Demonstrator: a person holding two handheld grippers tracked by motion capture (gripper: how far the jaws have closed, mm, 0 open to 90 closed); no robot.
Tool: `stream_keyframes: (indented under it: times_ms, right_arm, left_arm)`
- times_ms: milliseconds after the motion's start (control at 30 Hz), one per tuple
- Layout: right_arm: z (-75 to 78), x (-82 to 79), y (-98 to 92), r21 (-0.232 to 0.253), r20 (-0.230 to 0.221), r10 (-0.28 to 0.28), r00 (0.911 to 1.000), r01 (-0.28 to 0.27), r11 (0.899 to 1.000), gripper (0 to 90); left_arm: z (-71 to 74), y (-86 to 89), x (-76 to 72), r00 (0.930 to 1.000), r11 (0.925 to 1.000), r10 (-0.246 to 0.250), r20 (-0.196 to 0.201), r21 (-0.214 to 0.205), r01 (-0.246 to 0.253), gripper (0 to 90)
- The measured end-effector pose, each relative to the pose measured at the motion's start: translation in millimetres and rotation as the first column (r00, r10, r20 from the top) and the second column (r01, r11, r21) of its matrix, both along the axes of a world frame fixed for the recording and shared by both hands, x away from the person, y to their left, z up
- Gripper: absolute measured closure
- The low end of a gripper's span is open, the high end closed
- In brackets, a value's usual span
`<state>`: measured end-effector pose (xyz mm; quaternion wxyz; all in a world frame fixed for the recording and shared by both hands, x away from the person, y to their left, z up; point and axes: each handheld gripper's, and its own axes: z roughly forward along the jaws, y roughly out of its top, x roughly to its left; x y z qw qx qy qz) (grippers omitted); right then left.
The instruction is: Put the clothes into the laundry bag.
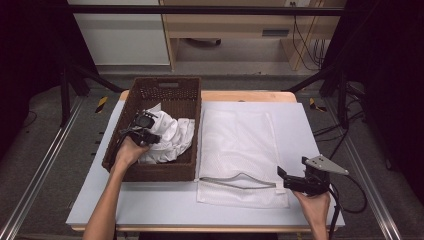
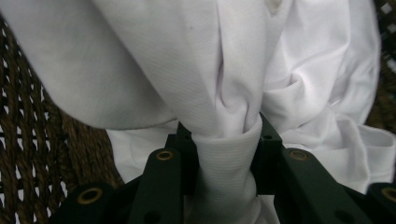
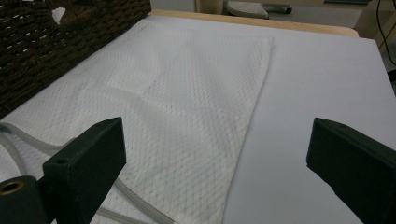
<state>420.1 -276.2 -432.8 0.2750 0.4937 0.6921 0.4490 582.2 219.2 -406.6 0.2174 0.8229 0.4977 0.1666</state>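
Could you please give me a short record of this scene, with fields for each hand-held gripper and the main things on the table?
left hand-held gripper: shut on white cloth, inside the basket
right hand-held gripper: open, hovering by the mesh bag's near right corner
basket: brown wicker, left of the mesh bag
mesh bag: flat on the table, zipper end toward the person

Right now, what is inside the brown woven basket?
Inside the brown woven basket lies a crumpled white cloth. The left tool is shut on a bunched fold of it. Bare woven floor shows at the far end; whatever is under the cloth is covered.
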Motion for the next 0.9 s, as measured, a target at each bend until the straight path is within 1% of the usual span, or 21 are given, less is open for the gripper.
stream_keyframes:
  times_ms: [100, 200, 300, 400, 433, 500, 533, 567, 600, 633, 700, 733, 767, 800, 867, 900]
  right_arm:
    - [-0.3, -0.5, -1.0, 0.002, -0.002, -0.001, 1.0, 0.001, 1.0, 5.2]
    - [-0.6, -0.8, -1.3, 0.003, -0.005, -0.001, 1.0, 0.001, 1.0, 5.2]
    - [-0.4, -0.9, -1.3, 0.003, -0.003, -0.001, 1.0, 0.002, 1.0, 5.2]
    - [-0.2, -1.1, -1.6, 0.006, -0.003, -0.004, 1.0, 0.004, 1.0, 5.2]
    - [-0.1, -1.3, -1.9, 0.005, -0.004, -0.004, 1.0, 0.004, 1.0, 5.2]
    - [0.1, -1.4, -2.2, 0.006, -0.001, -0.003, 1.0, 0.003, 1.0, 5.2]
    - [0.1, -1.4, -1.9, 0.007, -0.001, -0.003, 1.0, 0.003, 1.0, 5.2]
    - [0.1, -1.4, -1.9, 0.007, -0.001, -0.003, 1.0, 0.003, 1.0, 5.2]
    - [0.1, -1.3, -1.0, 0.007, -0.002, -0.002, 1.0, 0.002, 1.0, 5.2]
    - [-0.1, -1.1, -0.8, 0.005, 0.0, 0.0, 1.0, 0.0, 1.0, 5.2]
    - [-0.6, -0.6, 0.2, 0.002, -0.003, 0.001, 1.0, -0.001, 1.0, 5.2]
    - [-0.8, -0.4, 0.6, 0.003, -0.005, 0.002, 1.0, -0.002, 1.0, 5.2]
    - [-1.1, -0.1, 1.1, 0.002, -0.005, 0.001, 1.0, -0.001, 1.0, 5.2]
    - [-1.3, 0.1, 1.3, 0.001, -0.004, 0.001, 1.0, -0.001, 1.0, 5.2]
    - [-1.1, -0.1, 1.1, 0.001, -0.004, 0.002, 1.0, -0.002, 1.0, 5.2]
    - [-0.8, -0.4, 0.9, 0.004, -0.005, 0.002, 1.0, -0.002, 1.0, 5.2]
  left_arm:
    - [6.5, 1.0, -3.8, 0.9985, 0.9996, -0.009, 0.055, -0.026, 0.01, 69.8]
    - [12.9, 2.4, -7.5, 0.9935, 0.9989, -0.011, 0.113, -0.044, 0.016, 70.0]
    - [21.4, 5.4, -11.6, 0.9842, 0.9973, -0.001, 0.177, -0.072, 0.014, 70.2]
    - [30.4, 8.6, -17.5, 0.971, 0.9946, 0.01, 0.239, -0.103, 0.015, 70.3]
    - [33.4, 10.1, -19.8, 0.9659, 0.9929, 0.016, 0.258, -0.118, 0.015, 70.3]
    - [39.6, 13.3, -24.6, 0.9541, 0.987, 0.034, 0.298, -0.16, 0.015, 70.3]
    - [46.7, 17.4, -30.0, 0.9405, 0.9799, 0.049, 0.336, -0.199, 0.02, 70.3]
    - [46.7, 17.4, -30.0, 0.9405, 0.9799, 0.049, 0.336, -0.199, 0.02, 70.3]
    - [49.6, 19.2, -31.8, 0.9368, 0.976, 0.057, 0.345, -0.217, 0.021, 70.3]
    - [53.8, 21.0, -33.9, 0.9299, 0.9725, 0.068, 0.361, -0.232, 0.019, 70.3]
    - [63.0, 23.8, -38.5, 0.9122, 0.9652, 0.088, 0.4, -0.261, 0.021, 70.3]
    - [68.3, 25.0, -40.8, 0.9065, 0.962, 0.091, 0.412, -0.272, 0.027, 70.3]
    - [73.5, 25.4, -42.9, 0.8966, 0.959, 0.096, 0.432, -0.281, 0.033, 70.3]
    - [78.9, 25.2, -45.3, 0.8915, 0.9544, 0.098, 0.442, -0.296, 0.041, 70.3]
    - [90.8, 24.0, -50.1, 0.8747, 0.9473, 0.104, 0.473, -0.315, 0.058, 70.3]
    - [96.0, 23.4, -51.7, 0.8681, 0.9447, 0.105, 0.485, -0.322, 0.065, 70.3]
